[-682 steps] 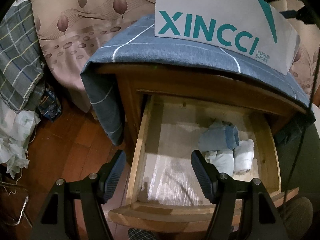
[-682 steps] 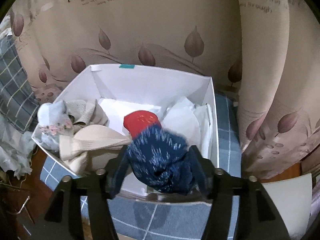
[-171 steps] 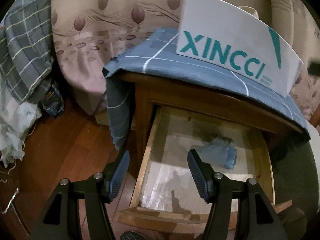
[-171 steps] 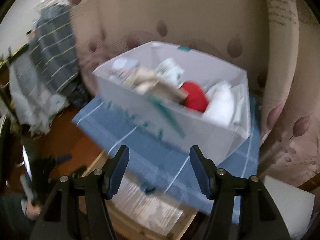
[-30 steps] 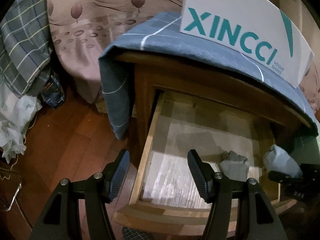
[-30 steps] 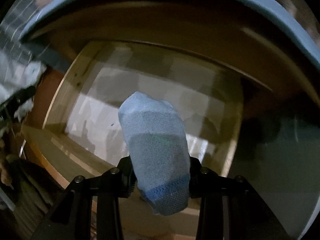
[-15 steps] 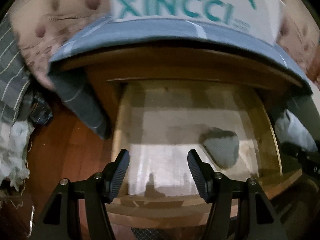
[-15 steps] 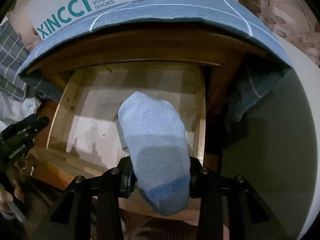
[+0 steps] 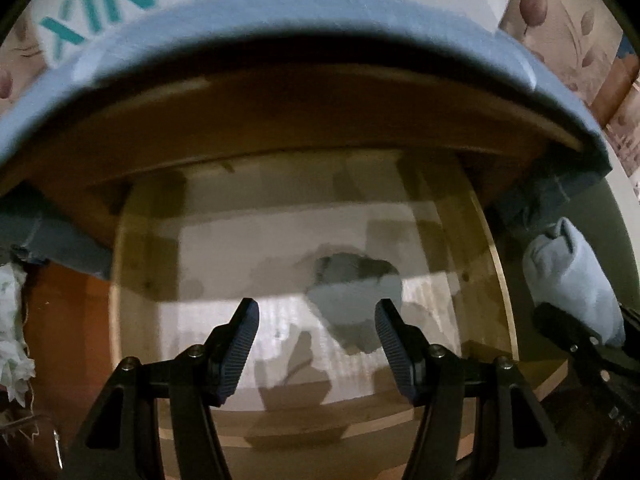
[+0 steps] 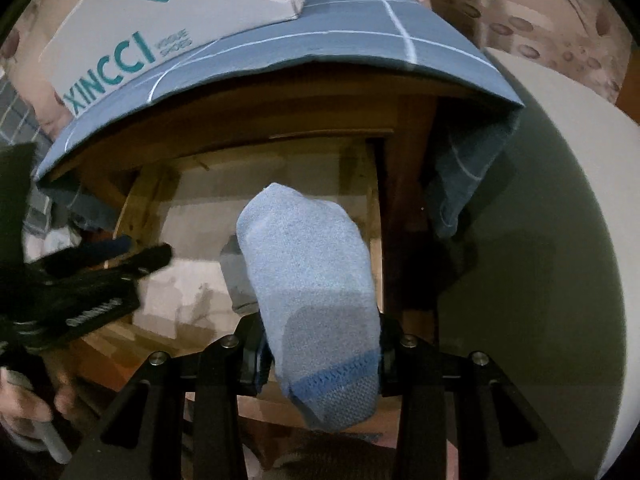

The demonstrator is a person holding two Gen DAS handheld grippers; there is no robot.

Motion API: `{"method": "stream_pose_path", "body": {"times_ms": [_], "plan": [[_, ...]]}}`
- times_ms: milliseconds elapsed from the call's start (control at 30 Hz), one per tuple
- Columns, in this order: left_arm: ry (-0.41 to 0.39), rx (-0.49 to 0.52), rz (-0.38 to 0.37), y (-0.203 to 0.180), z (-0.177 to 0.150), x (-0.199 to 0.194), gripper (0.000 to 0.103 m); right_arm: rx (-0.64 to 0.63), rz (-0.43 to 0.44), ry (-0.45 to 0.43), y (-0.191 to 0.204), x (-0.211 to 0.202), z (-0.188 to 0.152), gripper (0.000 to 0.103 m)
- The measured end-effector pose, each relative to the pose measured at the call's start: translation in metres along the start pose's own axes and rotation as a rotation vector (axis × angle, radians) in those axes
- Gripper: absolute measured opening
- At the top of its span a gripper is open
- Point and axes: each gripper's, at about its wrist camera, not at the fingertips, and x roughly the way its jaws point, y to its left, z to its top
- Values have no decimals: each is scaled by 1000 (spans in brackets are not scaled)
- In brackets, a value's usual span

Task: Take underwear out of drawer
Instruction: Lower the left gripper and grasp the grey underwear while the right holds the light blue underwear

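The wooden drawer (image 9: pixel 496 280) stands pulled out of the nightstand. One grey-blue crumpled piece of underwear (image 9: pixel 352 300) lies on its pale liner at the right. My left gripper (image 9: pixel 316 320) hangs open just above it, the piece between and slightly beyond the fingertips, not touched. My right gripper (image 10: pixel 320 336) is shut on a light blue rolled bundle (image 10: pixel 312 288) with a darker blue band, held over the drawer's right side (image 10: pixel 374 216). The bundle (image 9: pixel 572 280) also shows at the right edge of the left wrist view. The grey-blue piece (image 10: pixel 236 276) peeks out behind it.
A white XINCCI shoe box (image 10: pixel 132 36) sits on the blue checked cloth (image 10: pixel 320 40) that covers the nightstand top. A pale round surface (image 10: pixel 560 200) lies to the right. A hand (image 10: pixel 24 412) holds the left gripper (image 10: pixel 100 264). Crumpled white fabric (image 9: pixel 12 320) lies on the floor at left.
My left gripper has swung right and moved in close over the drawer, above the grey-blue piece. The right gripper has carried the light blue bundle up and toward the drawer's right side.
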Motion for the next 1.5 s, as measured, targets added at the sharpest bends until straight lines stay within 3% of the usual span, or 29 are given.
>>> {"method": "stream_pose_path", "body": {"times_ms": [233, 533, 700, 933, 1100, 1300, 1433, 1500], "plan": [[111, 12, -23, -12, 6, 30, 65, 38, 52, 35, -8, 7, -1, 35], [254, 107, 58, -29, 16, 67, 65, 47, 45, 27, -10, 5, -4, 35], [303, 109, 40, -34, 16, 80, 68, 48, 46, 35, -9, 6, -2, 35], [370, 37, -25, -35, 16, 96, 68, 53, 52, 34, -11, 6, -2, 35], [405, -13, -22, -37, 26, 112, 68, 54, 61, 37, -13, 9, 0, 35], [435, 0, 13, -42, 35, 130, 68, 52, 68, 45, -12, 11, 0, 35], [461, 12, -9, -41, 31, 136, 67, 50, 72, 52, -12, 15, 1, 35], [485, -47, -25, -31, 31, 144, 61, 48, 71, 54, -12, 16, 2, 35]]}}
